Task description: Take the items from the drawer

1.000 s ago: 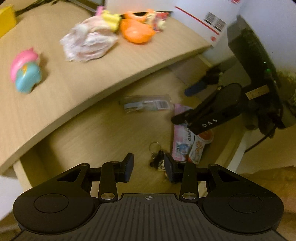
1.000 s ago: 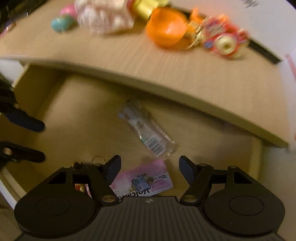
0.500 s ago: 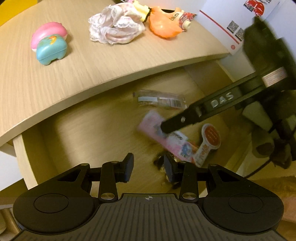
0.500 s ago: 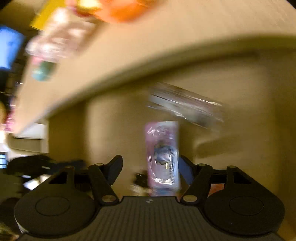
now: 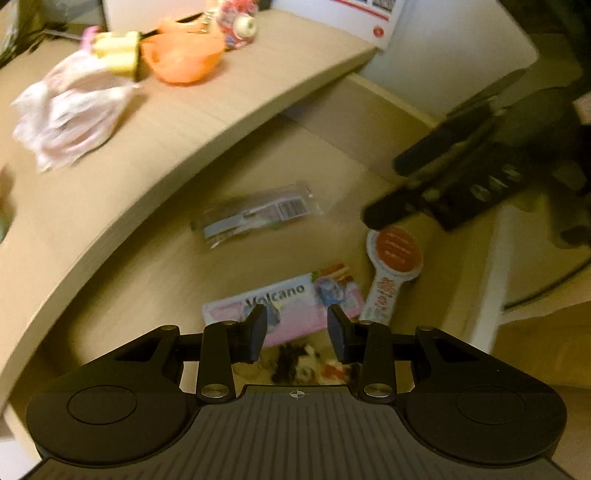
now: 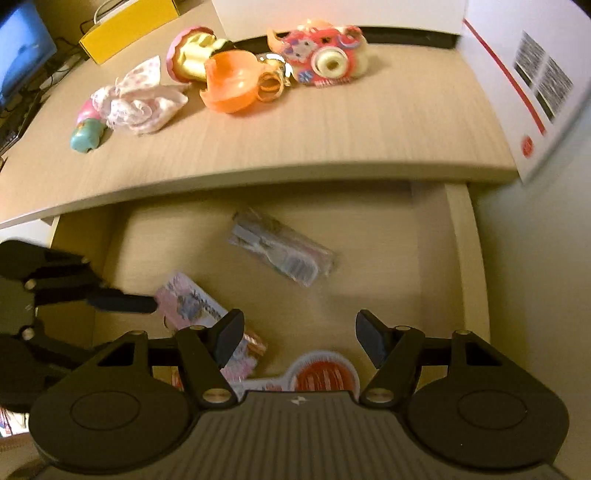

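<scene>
Both grippers over open drawer [image 6: 458, 236], jaws apart, nothing held: left gripper [image 5: 297, 328] above pink Volcano packet [image 5: 288, 302], lined up for pickup; right gripper [image 6: 299, 336] near hairbrush [image 6: 321, 374], clear packet [image 6: 280, 254] beyond

- Light wood desktop [image 6: 332, 125] ahead of the claw, rounded front edge, fine grain.
- White cardboard box [image 6: 517, 66] at far right on the desk, red stripe, printed codes.
- Yellow box [image 6: 129, 26] far left at the back.
- Blue-lit screen [image 6: 22, 48] at the far left edge, dark cables beside it.
- White wall [image 5: 443, 66] off to the right past the desk end.
- Warm, dim indoor light, yellowish cast; edges blurred.
</scene>
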Demonstrator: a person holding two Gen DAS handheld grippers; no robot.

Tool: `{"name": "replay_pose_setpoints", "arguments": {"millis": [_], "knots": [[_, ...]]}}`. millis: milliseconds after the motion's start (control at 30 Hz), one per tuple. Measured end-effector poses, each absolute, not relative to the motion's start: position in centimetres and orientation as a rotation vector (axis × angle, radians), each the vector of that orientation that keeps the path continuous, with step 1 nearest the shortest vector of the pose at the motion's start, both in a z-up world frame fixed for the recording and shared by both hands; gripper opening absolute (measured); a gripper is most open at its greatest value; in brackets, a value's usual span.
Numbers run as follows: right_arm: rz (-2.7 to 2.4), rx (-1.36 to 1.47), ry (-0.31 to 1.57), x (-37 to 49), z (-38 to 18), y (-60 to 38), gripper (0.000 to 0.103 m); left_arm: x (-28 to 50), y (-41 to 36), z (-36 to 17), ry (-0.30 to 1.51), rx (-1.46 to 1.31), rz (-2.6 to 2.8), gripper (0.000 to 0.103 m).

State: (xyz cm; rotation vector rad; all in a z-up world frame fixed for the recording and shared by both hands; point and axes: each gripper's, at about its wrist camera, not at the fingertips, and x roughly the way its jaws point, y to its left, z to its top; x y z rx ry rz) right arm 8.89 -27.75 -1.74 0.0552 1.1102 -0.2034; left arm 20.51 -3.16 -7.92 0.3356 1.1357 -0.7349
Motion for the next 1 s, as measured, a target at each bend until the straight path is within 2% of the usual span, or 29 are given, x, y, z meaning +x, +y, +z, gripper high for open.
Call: {"name": "replay_pose_setpoints", "arguments": {"millis": [367, 533, 767, 833, 900, 933, 1000], "knots": [[-0.053, -0.416, 1.036, 14.0, -5.9, -23.2, 0.068, 20.5, 0.9, -6.6, 1.154, 0.171, -0.528, 0.038], [0.060, -0.467, 1.034, 16.7, -7.9, -22.5, 0.068, 19.7, 3.6, -5.7, 1.152, 0.064, -0.406, 0.038], [0.084, -0.400, 1.082, 19.1, -8.8, -24.1, 0.067, 19.2, 4.6, -5.1, 1.155, 0.021, -0.344, 0.038], [0.091, -0.360, 1.096, 19.4, -8.8, -24.6, 0.056, 19.1, 4.5, -4.9, 1.154, 0.018, -0.344, 0.038], [0.090, -0.369, 1.104, 19.4, -8.6, -24.7, 0.032, 19.0, 4.4, -4.9, 1.154, 0.020, -0.352, 0.038], [0.090, -0.378, 1.113, 19.4, -8.5, -24.6, 0.032, 19.1, 4.3, -4.9, 1.155, 0.023, -0.361, 0.038], [0.088, -0.396, 1.121, 19.1, -8.2, -24.4, 0.023, 19.0, 4.2, -4.7, 1.156, 0.032, -0.381, 0.038]]}}
